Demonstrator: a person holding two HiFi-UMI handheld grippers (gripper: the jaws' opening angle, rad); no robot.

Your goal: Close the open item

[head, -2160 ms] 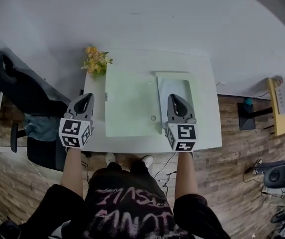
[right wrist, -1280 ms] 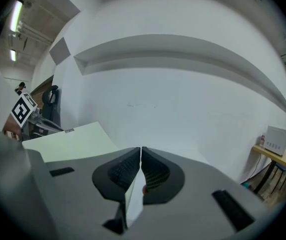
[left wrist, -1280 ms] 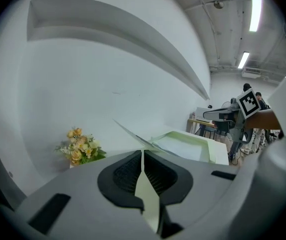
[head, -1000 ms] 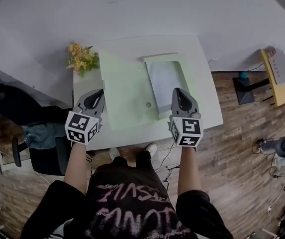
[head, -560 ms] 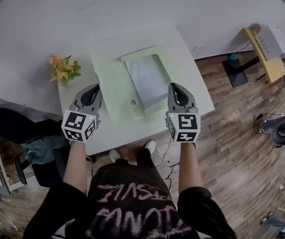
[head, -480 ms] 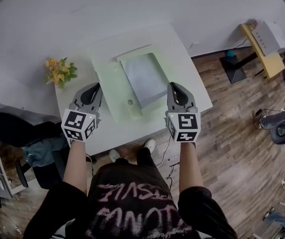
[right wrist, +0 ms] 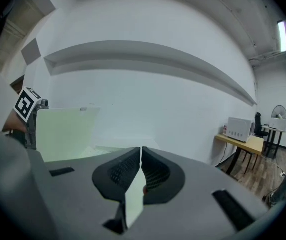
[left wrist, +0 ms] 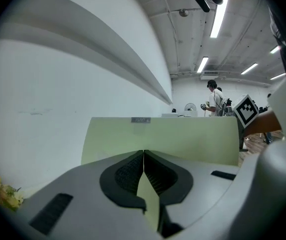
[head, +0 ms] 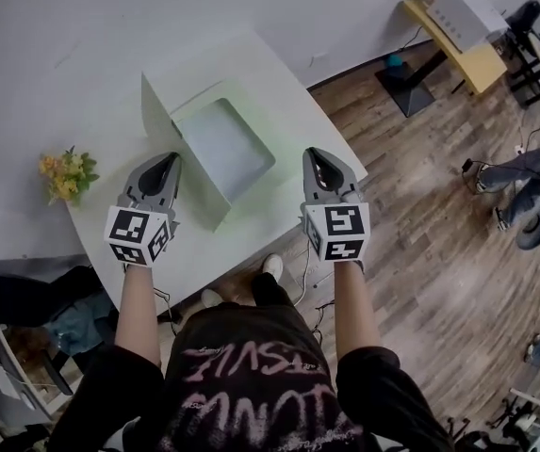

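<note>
Counter (head: pixel 260 217): white, fills the upper left of the head view, with wood floor to its right.

The task item sits mid-counter: a pale green box (head: pixel 227 149), just above and between the two grippers. It's open. The lid (left wrist: pixel 162 139) stands upright along the box's left side, so the grey-white inside shows from above. The left gripper view faces the lid's flat panel square-on, with a small label at its top edge. The right gripper view has the same lid at frame left.

Left gripper (head: pixel 164 162): jaws pressed together, nothing between them, not touching the lid. It's held just beside the box's lower left, apparently on the lid's outer side. My read is that shut jaws make a blunt pusher, and that's the side to tip the lid over from.

Right gripper (head: pixel 314 155): jaws also together and empty, near the box's lower right by the counter edge. It's probably parked there to steady the box or catch the lid as it drops.

Flowers (head: pixel 62 175): small yellow bunch at the counter's left edge, well apart from the box and clear of the lid's swing.

Status: closing not started, lid fully up. Risk: the box looks light, so a push on the lid may slide the whole thing instead of folding it.
</note>
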